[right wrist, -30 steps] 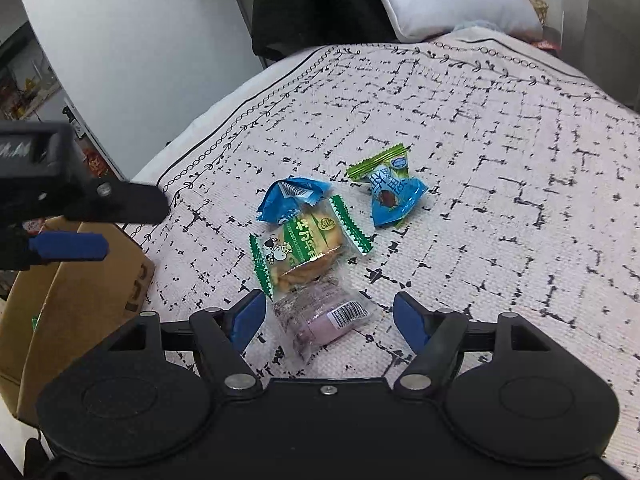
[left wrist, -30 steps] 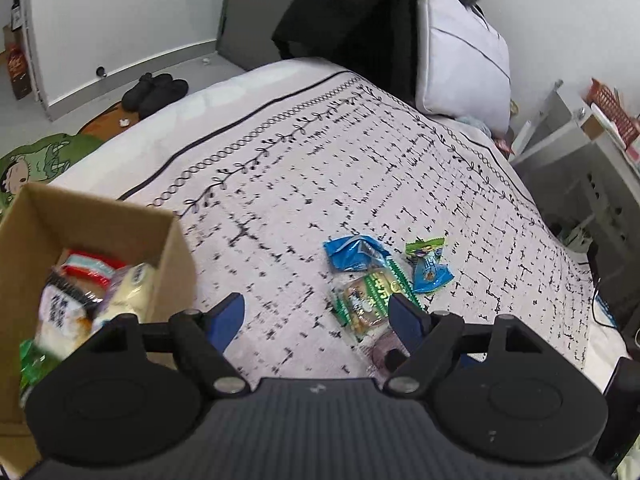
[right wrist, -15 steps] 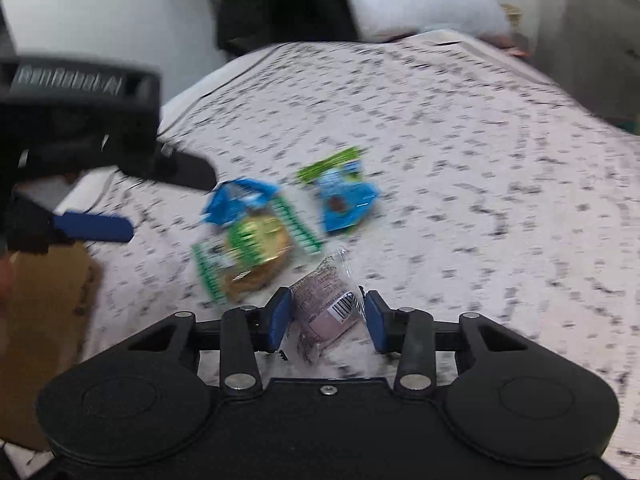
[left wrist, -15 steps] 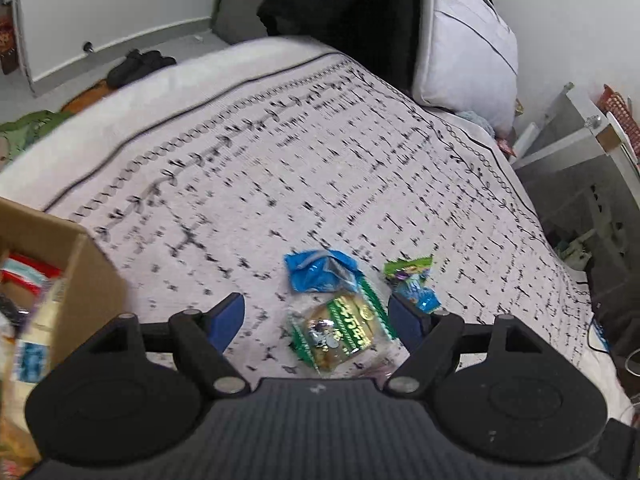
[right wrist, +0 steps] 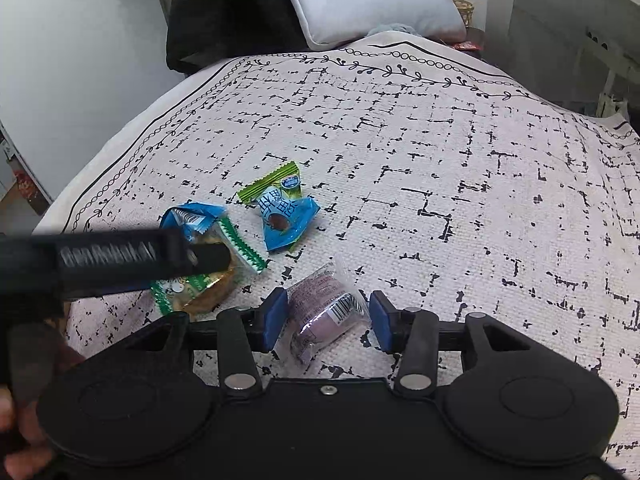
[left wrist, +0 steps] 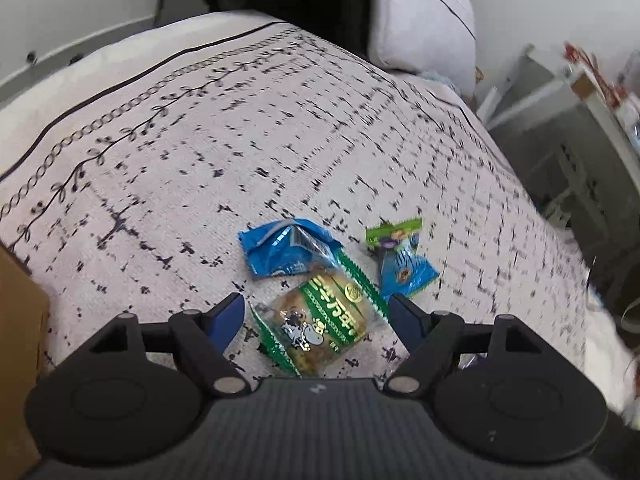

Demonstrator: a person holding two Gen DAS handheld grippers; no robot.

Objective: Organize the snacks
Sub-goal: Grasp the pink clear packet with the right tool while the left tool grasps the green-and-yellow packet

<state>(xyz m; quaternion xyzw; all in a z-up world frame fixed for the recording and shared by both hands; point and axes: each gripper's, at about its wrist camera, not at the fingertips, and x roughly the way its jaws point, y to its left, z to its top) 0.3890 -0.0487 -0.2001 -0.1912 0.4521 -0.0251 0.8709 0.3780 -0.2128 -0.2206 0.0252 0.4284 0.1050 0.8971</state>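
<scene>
Since the earlier frames the left gripper (left wrist: pixel 316 314) has swung away from the cardboard box (left wrist: pixel 20 320), now only a brown sliver at the left edge of the left wrist view, and has come over the green-edged biscuit packet (left wrist: pixel 320 320); the right gripper (right wrist: pixel 327 318), narrowed half a second ago around the clear purple-filled packet (right wrist: pixel 324 312), now shows a gap on the right side. Left wrist view: jaws wide apart, the green-edged biscuit packet lying on the bed cover (left wrist: pixel 240 140) between them at lower centre, touched by neither blue pad. A crumpled blue packet (left wrist: pixel 284 252) lies just above it, overlapping its upper edge; a blue-and-green candy packet (left wrist: pixel 400 264) lies just to its right. Right wrist view: jaws partly open, the clear purple-filled packet between them at lower centre, its left side against the left pad, the right pad apart. The black body of the left gripper crosses the left of this frame and hides much of the biscuit packet. A grey pillow (right wrist: pixel 368 0) and dark fabric (right wrist: pixel 224 12) stand along the top of the frame.
</scene>
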